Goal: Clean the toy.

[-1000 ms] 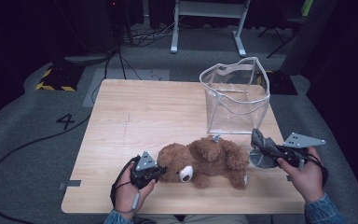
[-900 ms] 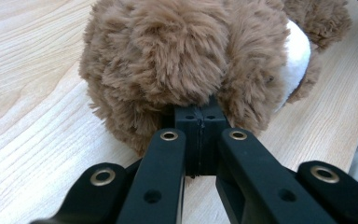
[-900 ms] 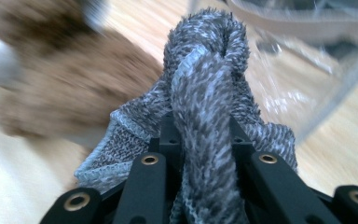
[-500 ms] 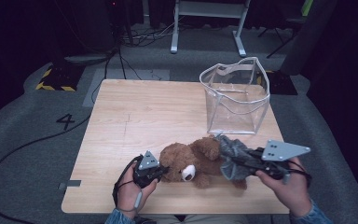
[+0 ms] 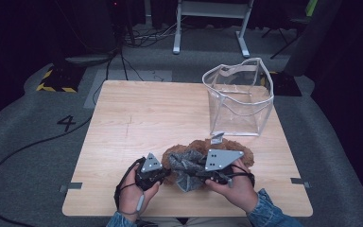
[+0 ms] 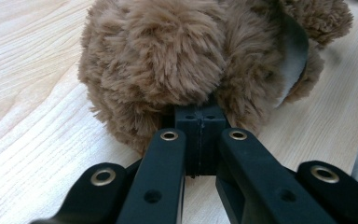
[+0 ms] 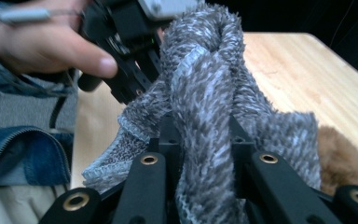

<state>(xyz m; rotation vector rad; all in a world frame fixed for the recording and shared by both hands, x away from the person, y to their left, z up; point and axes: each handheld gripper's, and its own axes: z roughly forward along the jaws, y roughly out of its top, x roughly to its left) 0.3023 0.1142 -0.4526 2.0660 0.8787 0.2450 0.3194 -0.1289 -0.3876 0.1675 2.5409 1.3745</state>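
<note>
The wooden worktop (image 5: 137, 123) carries everything, and its left and far parts lie bare. At the far right stands a clear plastic bag (image 5: 238, 99), upright with its mouth open, well placed to take things from above. Near the front edge lies the brown teddy bear (image 5: 246, 153), stretched left to right just in front of the bag, with most of its body under the cloth and the hands.

Draped over the bear's middle is a grey knitted cloth (image 5: 184, 170), probably a small garment being drawn along the toy. The right tongs (image 5: 196, 172) are clamped on a bunched fold of this cloth (image 7: 205, 107), the jaws pressing it from both sides, so the fabric can be pulled leftward. The left tongs (image 5: 163, 174) sit just left of the bear, closed tight on a tuft of fur (image 6: 168, 70) at the end nearest them; this grip seems meant to anchor the toy so it does not slide while the cloth is dragged over it.
</note>
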